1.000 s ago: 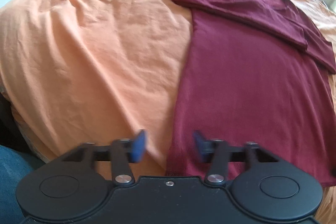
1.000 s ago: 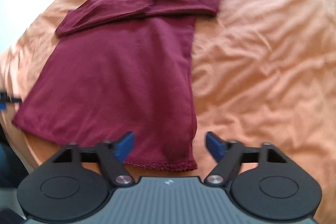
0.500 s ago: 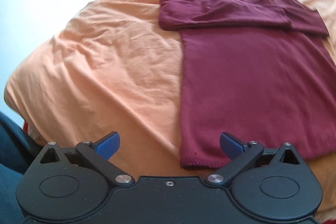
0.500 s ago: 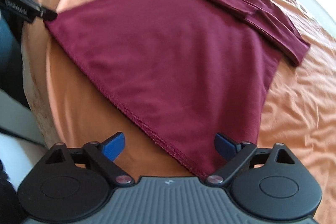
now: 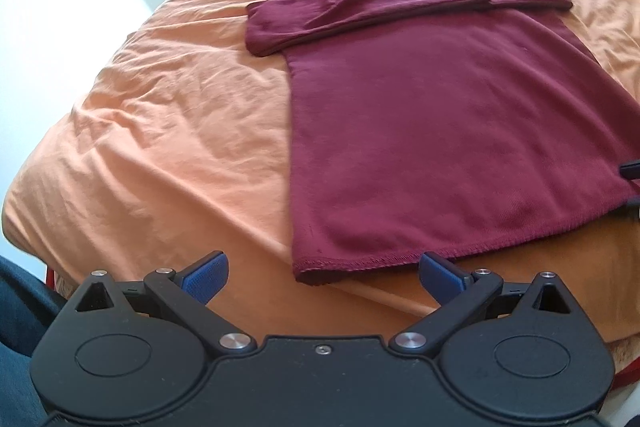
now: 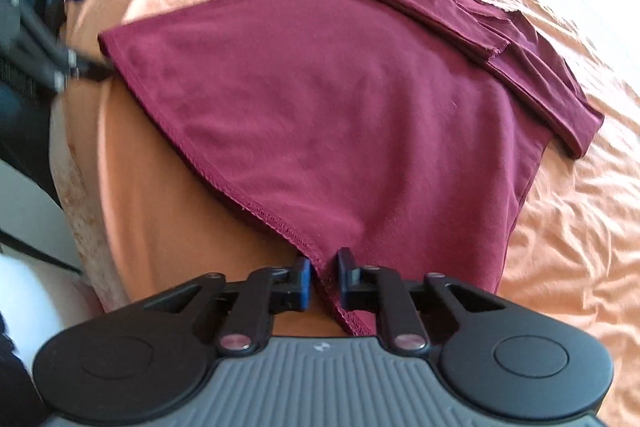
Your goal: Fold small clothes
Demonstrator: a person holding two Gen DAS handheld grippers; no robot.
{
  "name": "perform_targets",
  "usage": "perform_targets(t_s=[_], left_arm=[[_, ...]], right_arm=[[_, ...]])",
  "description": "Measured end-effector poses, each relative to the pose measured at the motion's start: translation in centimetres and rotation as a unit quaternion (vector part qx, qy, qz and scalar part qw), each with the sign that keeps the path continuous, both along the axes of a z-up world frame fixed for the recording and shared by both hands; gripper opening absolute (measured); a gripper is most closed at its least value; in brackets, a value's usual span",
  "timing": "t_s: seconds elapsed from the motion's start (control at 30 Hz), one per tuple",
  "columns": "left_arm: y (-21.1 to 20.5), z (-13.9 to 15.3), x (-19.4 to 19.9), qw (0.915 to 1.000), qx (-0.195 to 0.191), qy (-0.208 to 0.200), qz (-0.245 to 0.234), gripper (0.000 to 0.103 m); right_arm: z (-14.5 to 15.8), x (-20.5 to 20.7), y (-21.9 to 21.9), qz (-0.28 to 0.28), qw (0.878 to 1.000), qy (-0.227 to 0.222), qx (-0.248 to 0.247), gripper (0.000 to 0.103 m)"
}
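Shirt lies flat on the orange bed. Our right gripper is closing on its bottom corner; our left gripper gapes wide, holding nothing. If we lift one corner alone, the shirt may bunch up.

We find the shirt flat on the bed sheet, sleeves folded across its far end. The left gripper sits before its near-left hem corner; the right gripper closes around the near-right corner

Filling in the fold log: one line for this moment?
shirt: flat, sleeves folded | right gripper: jaws closing on hem corner | left gripper: open, empty
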State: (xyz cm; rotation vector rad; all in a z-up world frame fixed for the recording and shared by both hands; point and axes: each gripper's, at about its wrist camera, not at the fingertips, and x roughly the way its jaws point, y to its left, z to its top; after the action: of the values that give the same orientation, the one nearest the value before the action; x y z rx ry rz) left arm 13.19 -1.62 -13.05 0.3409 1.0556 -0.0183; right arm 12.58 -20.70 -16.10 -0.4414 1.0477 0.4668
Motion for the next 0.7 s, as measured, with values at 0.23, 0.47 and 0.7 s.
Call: perform_targets(t_s=[0.23, 0.47, 0.7], left_arm=[[-3.2, -0.9, -1.1, 0.9952, 0.032, -0.021, -0.090, 0.102], [-7.3, -3.4, -0.9, 0.9876, 0.047, -0.030, -0.146, 0.102], [-7.3, -4.1, 0.6, 0.9897, 0.069, -0.048, -0.116, 0.093]], right_arm=[[2.8, 2.6, -2.2, -0.069, 0.993, 0.040, 0.089, 0.012], [4.3, 3.0, -2.9, -0.073, 0.992, 0.042, 0.098, 0.011], [4.7, 2.3, -2.7, -0.066, 0.993, 0.030, 0.091, 0.011]])
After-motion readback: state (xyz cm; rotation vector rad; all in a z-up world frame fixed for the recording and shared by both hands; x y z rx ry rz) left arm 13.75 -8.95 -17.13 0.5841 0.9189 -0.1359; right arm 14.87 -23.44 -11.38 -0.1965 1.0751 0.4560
